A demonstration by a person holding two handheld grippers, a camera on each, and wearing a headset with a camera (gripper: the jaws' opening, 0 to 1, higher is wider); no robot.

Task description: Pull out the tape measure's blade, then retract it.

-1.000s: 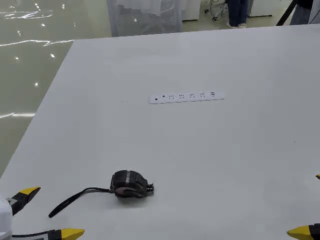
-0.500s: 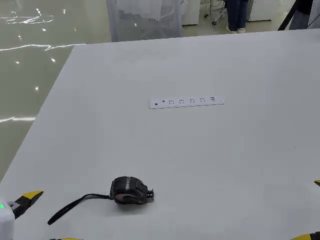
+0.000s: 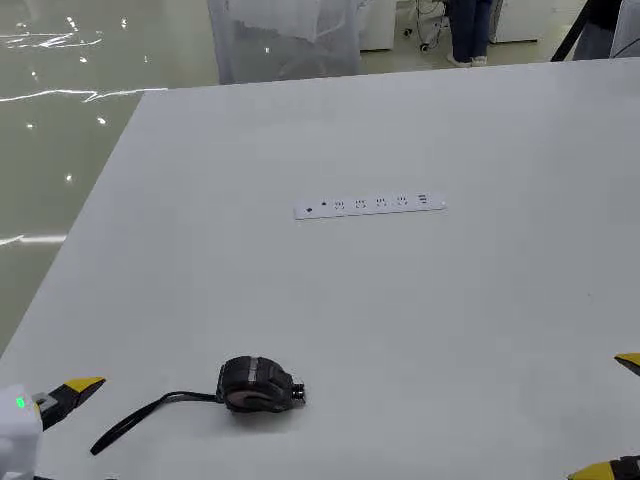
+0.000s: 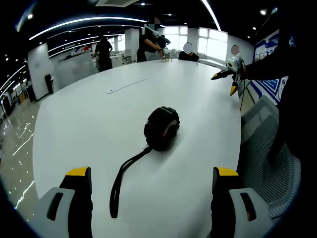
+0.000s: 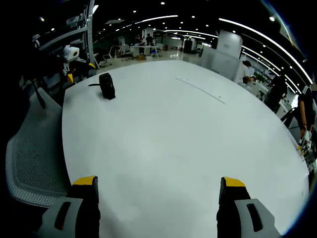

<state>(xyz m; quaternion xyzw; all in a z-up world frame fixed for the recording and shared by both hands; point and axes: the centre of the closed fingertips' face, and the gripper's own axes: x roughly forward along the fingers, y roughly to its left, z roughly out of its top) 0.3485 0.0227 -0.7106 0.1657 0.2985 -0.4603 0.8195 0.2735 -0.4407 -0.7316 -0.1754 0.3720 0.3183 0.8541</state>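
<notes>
A black tape measure (image 3: 255, 385) lies on the white table (image 3: 400, 300) near the front left, its black wrist strap (image 3: 140, 418) trailing to the left. The blade is inside the case. My left gripper (image 4: 152, 173) is open, its yellow-tipped jaws pointing at the tape measure (image 4: 162, 128) a short way ahead, apart from it. One of its fingertips (image 3: 82, 385) shows at the lower left of the head view. My right gripper (image 5: 158, 182) is open with nothing between its jaws, far to the right (image 3: 612, 415). From there the tape measure (image 5: 106, 85) looks small.
A white power strip (image 3: 369, 204) lies flat mid-table, well beyond the tape measure. A grey mesh chair (image 5: 29, 163) stands at the table's near edge. Several people stand at the far end of the room (image 4: 148, 42). The floor lies past the table's left edge.
The head view has shifted slightly. The tape measure lies where it was, and both grippers stay open near the front edge.
</notes>
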